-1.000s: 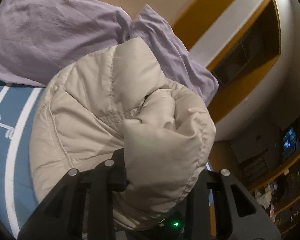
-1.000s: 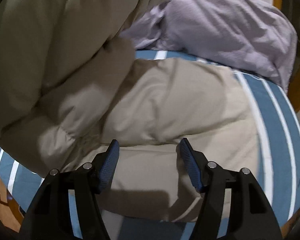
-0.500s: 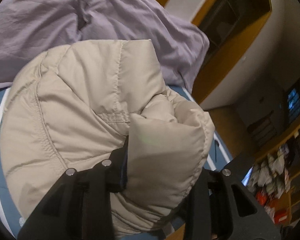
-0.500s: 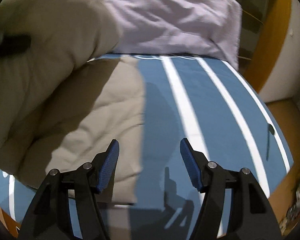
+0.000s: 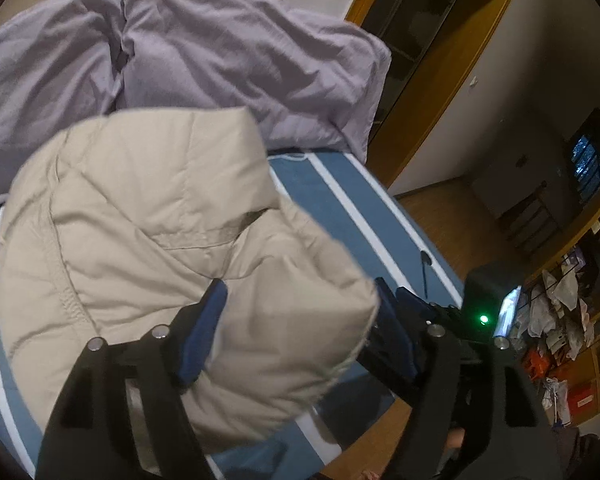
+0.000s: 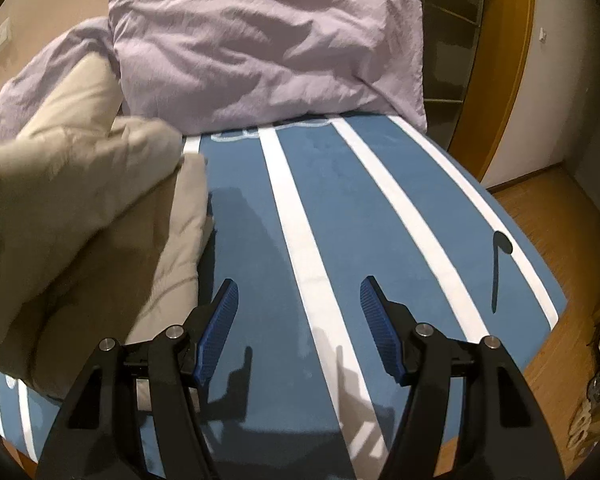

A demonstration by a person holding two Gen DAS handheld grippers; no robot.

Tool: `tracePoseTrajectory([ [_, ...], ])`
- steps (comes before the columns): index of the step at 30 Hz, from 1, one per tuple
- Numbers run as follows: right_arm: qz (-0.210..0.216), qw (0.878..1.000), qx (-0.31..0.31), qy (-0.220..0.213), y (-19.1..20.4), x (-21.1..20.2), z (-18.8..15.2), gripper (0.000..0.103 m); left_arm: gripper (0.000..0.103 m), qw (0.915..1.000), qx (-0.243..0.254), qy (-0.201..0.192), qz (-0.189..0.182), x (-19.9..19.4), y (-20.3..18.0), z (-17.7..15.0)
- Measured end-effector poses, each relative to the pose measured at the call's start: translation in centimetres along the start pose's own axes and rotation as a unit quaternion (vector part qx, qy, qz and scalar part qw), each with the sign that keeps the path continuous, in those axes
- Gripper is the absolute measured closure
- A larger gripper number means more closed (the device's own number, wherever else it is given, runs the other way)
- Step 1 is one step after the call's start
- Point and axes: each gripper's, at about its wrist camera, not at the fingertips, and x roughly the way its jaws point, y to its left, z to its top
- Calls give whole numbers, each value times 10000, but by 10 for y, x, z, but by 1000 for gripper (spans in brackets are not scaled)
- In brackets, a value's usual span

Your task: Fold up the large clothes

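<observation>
My left tool is clamped on a thick bunched fold of a beige padded jacket, which fills most of that view and hangs over the blue, white-striped bed. My worry is the grip — the padding is bulky and slick-looking, and I judge the wad could slide out from between the fingers if I swing it quickly, letting the fold flop open. The rest of the jacket lies heaped on the left side of the bed, just beside and to the left of my right tool, not touching it. That right tool has its fingers apart and holds nothing; it hovers above bare bedcover. Lilac pillows sit at the head of the bed, behind the jacket.
</observation>
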Motion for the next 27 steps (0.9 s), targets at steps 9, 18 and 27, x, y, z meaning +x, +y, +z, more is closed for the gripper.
tracePoseTrajectory([
  [9, -4, 9998, 11, -188, 7, -18, 6, 37, 24, 9977, -131, -564, 350, -58, 32, 13],
  [18, -5, 9999, -13, -105, 13, -23, -6, 37, 24, 9875, -819, -467, 1261, -62, 116, 7],
  [27, -51, 9999, 58, -64, 5, -23, -5, 37, 23, 9824, -1045, -227, 1531, -29, 140, -11],
])
